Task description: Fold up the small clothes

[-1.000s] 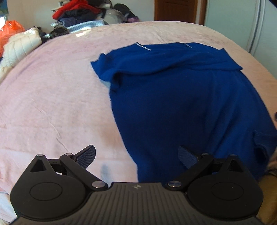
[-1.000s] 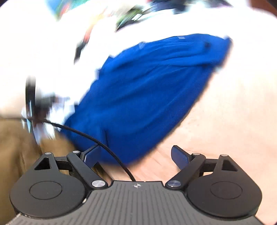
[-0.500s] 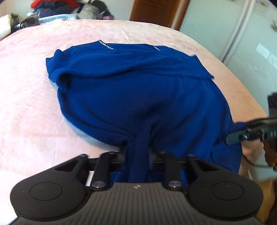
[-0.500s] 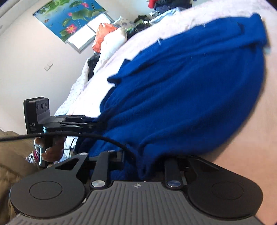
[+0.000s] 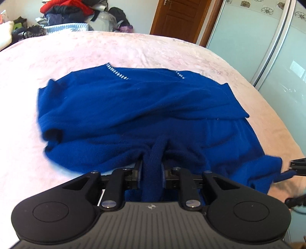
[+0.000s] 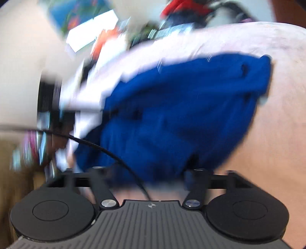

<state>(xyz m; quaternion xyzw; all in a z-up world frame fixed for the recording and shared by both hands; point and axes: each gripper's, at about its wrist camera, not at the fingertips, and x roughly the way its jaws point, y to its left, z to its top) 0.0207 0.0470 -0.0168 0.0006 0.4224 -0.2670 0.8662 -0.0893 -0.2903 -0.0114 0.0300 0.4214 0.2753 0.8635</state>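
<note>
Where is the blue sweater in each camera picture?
Left wrist view: the blue sweater fills the middle, spread on the pink bed, its near edge pinched in the left gripper.
Right wrist view: blurred, it fills the center and right.
Shared landmark: the red clothes pile beyond the bed.

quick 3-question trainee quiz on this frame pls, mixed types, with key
1. True or false: the left gripper is shut on a bunched edge of the deep blue knit sweater.
2. Multiple choice: the sweater lies on A) a wooden floor, B) a pale pink bed cover, C) a glass desk.
3. Fill in: the right wrist view is too ____ to judge the right gripper.

Key
1. True: cloth is pinched between the closed fingers.
2. B.
3. Blurred: its fingers look spread with blue cloth between them, but whether it grips cannot be told.
</note>
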